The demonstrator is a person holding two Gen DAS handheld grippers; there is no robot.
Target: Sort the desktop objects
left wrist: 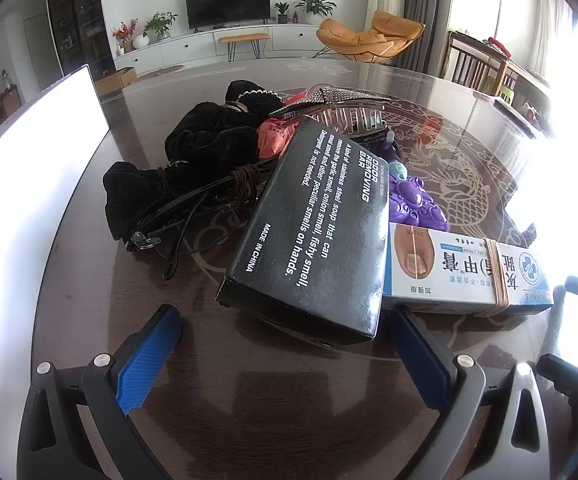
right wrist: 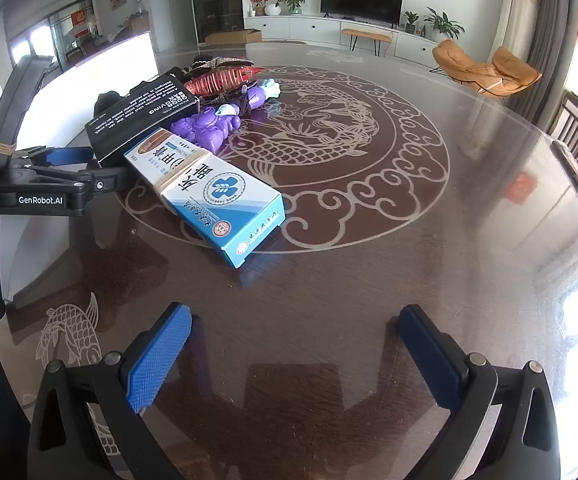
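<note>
A pile of objects lies on the dark glass-topped table (left wrist: 249, 408). A black odor-removing-bar box (left wrist: 309, 232) leans on a white and blue cream box (left wrist: 461, 276) bound with a rubber band. Behind are black velvet scrunchies (left wrist: 209, 144), glasses (left wrist: 177, 224), a rhinestone hair claw (left wrist: 329, 108) and a purple toy (left wrist: 417, 200). My left gripper (left wrist: 285, 352) is open, just in front of the black box. My right gripper (right wrist: 295, 352) is open and empty over bare table, with the cream box (right wrist: 209, 188) ahead to the left. The left gripper body (right wrist: 41, 188) shows there too.
A white panel (left wrist: 37, 152) stands along the table's left edge. The table (right wrist: 409, 280) carries an inlaid fish design. Chairs (left wrist: 481, 68) stand at the far right edge. A living room with a TV lies beyond.
</note>
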